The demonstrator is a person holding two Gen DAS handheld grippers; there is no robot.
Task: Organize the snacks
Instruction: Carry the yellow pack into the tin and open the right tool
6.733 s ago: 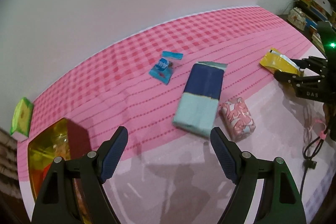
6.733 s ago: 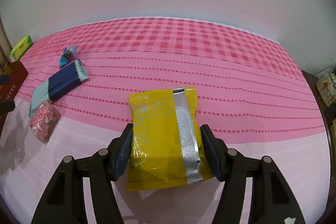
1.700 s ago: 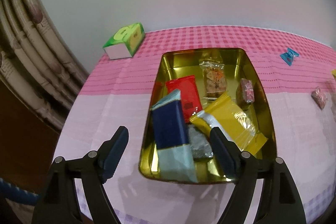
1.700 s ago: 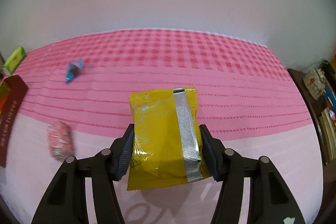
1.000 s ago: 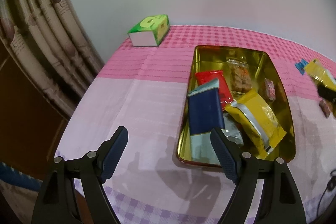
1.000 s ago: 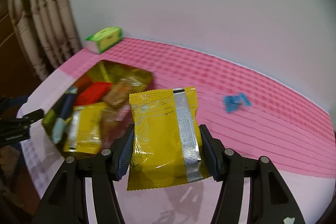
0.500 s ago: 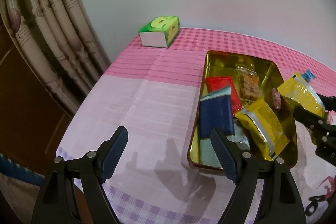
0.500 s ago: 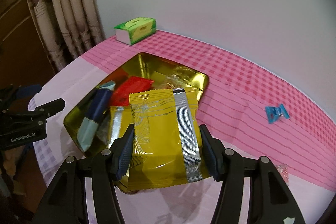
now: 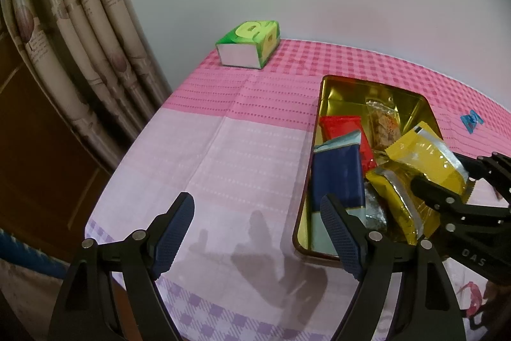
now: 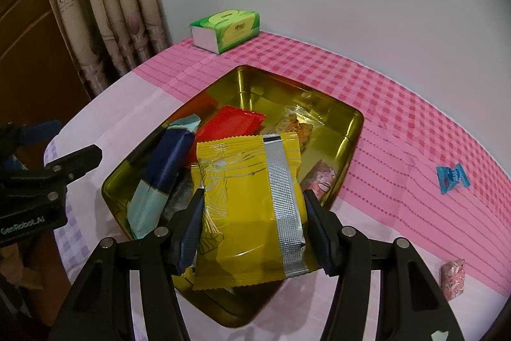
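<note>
Right claw (image 10: 252, 226) carried crinkly yellow packet (image 10: 252, 213) over gold tin (image 10: 348, 130).

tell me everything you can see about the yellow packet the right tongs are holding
The yellow packet is a glossy foil-like pouch with a silver ribbed seam strip down its length, zigzag-cut ends and a faint line drawing. It looks puffy and sealed. The right tongs clamp its two long sides, holding it above the near part of the gold tin, over the snacks already inside. Whether it touches them cannot be told.
</note>
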